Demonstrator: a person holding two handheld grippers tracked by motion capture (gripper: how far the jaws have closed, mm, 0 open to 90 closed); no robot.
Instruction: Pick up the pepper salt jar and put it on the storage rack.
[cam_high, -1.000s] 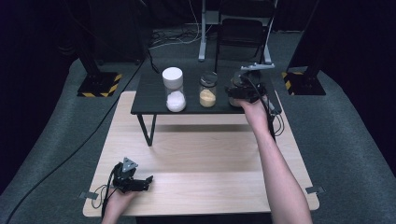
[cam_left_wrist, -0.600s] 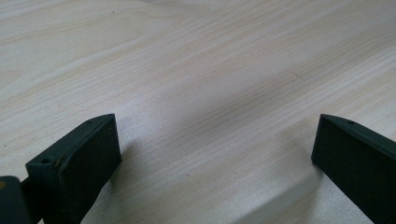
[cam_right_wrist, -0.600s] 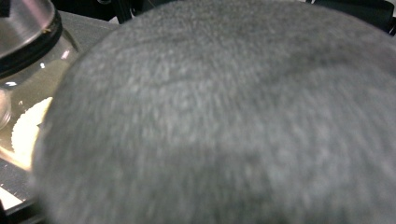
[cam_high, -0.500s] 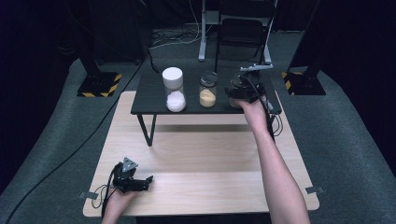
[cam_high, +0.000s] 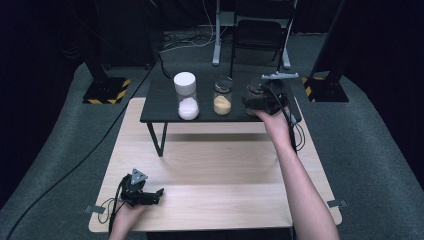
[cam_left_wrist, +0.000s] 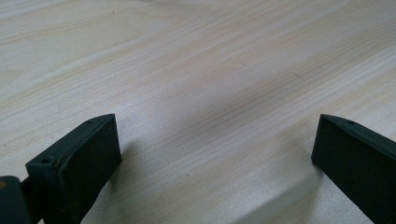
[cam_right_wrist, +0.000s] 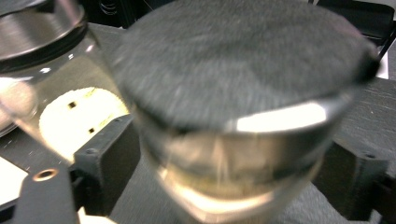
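My right gripper (cam_high: 248, 101) reaches onto the small black table (cam_high: 160, 106) at its right end. A glass jar with a dark lid (cam_right_wrist: 243, 70) stands between the jaws of the right gripper (cam_right_wrist: 233, 177). The jaws have just been opening, and the black pads sit at the jar's sides without clearly pressing on it. From above, this jar (cam_high: 253, 90) is half hidden by the gripper. My left gripper (cam_high: 152, 196) rests on the light wooden table (cam_high: 225, 170) near its front left corner. In its own view the left gripper (cam_left_wrist: 215, 154) is open, with bare wood between the jaws.
On the black table a tall jar with a white lid and white powder (cam_high: 186, 96) stands left of a jar of yellowish grains (cam_high: 222, 99); the latter (cam_right_wrist: 60, 98) sits close to the left of the dark-lidded jar. Black stands and a chair lie beyond the tables.
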